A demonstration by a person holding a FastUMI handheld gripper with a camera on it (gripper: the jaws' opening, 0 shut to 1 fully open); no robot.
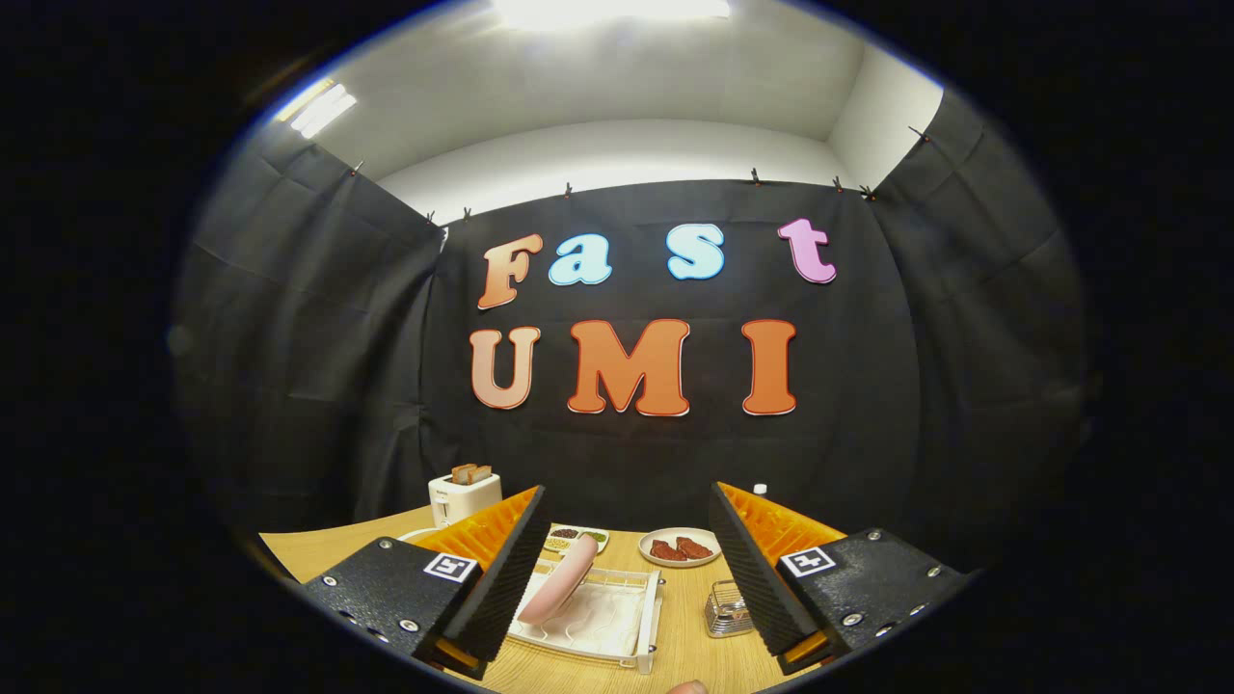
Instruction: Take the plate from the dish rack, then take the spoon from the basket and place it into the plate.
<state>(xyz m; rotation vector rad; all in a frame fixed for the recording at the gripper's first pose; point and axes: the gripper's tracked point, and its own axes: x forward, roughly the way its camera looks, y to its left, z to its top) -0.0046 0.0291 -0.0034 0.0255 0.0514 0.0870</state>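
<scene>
My gripper [627, 540] is open, its orange and black fingers [506, 564] spread wide above the wooden table [689, 636] with nothing between them. A pink plate [561, 578] stands on edge in the white dish rack [598, 617], just ahead of the left finger. A small wire basket [728, 609] sits right of the rack, close to the right finger; I cannot make out the spoon in it.
A white toaster [463, 496] with toast stands at the back left. A white plate of red meat [681, 547] and a small dish of seasonings [576, 536] lie beyond the rack. A fingertip [688, 687] shows at the near table edge.
</scene>
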